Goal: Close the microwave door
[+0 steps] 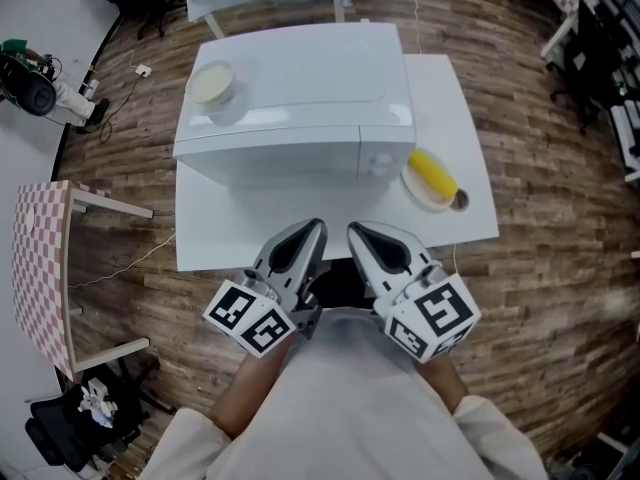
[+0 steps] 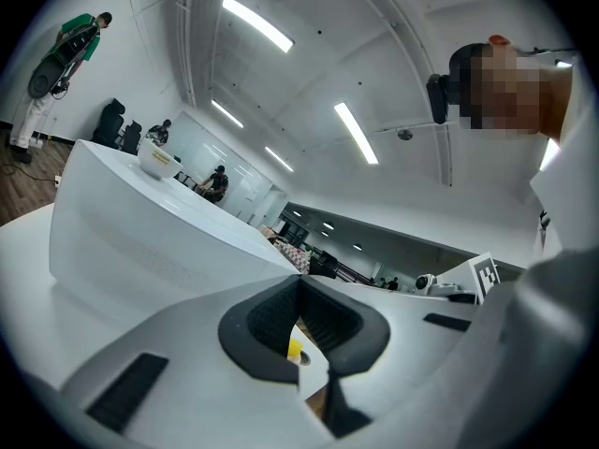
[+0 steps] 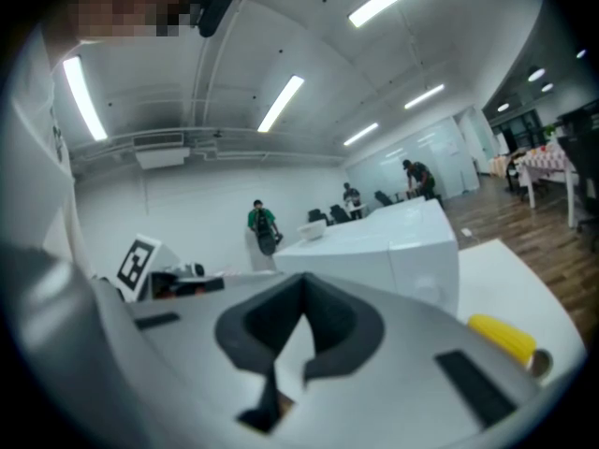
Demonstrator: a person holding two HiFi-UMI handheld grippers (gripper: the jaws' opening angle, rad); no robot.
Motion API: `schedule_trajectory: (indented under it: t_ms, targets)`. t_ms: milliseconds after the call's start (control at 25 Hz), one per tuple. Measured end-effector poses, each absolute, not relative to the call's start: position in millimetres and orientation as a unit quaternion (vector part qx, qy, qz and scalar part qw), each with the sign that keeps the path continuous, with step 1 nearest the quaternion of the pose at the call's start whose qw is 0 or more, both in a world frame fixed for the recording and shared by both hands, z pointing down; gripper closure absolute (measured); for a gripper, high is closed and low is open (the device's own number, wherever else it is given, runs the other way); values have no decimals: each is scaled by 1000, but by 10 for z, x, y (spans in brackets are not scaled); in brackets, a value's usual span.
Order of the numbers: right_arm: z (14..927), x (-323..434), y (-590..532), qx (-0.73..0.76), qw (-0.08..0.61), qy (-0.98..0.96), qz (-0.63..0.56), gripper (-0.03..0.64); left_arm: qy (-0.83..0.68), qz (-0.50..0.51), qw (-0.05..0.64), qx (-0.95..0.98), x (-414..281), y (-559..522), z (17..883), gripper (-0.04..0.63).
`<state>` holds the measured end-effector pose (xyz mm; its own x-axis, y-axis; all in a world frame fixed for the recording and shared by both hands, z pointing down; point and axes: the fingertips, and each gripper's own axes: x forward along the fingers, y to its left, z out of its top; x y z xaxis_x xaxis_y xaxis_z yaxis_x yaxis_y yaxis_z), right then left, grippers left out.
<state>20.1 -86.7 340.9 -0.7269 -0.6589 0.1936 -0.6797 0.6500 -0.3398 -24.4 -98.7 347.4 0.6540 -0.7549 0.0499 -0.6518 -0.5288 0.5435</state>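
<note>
Though closing is the task, the microwave door (image 1: 265,153) already looks flush with the microwave (image 1: 300,78). It sits straight ahead of both jaw tips, long axis crosswise to them. Left gripper (image 1: 316,228) faces the door, right gripper (image 1: 356,231) the knob side. Both are about equally near, well short of it. Both jaws pinched together, holding nothing. Plate (image 1: 424,201) with corn (image 1: 432,173) lies ahead-right of the right jaws.

Head view steeply down over microwave (image 1: 290,98), gripper views low, upward, sharing it

Yellow corn (image 1: 433,173) lies on a small plate (image 1: 418,197) on the white table (image 1: 230,236).
</note>
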Motion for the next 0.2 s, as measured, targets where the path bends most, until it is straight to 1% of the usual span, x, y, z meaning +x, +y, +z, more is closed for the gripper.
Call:
schedule_trajectory:
  t_ms: [200]
  targets:
    - [3445, 248, -811, 365, 22, -907, 210, 594, -403, -96, 272, 869, -205, -936, 3503, 577]
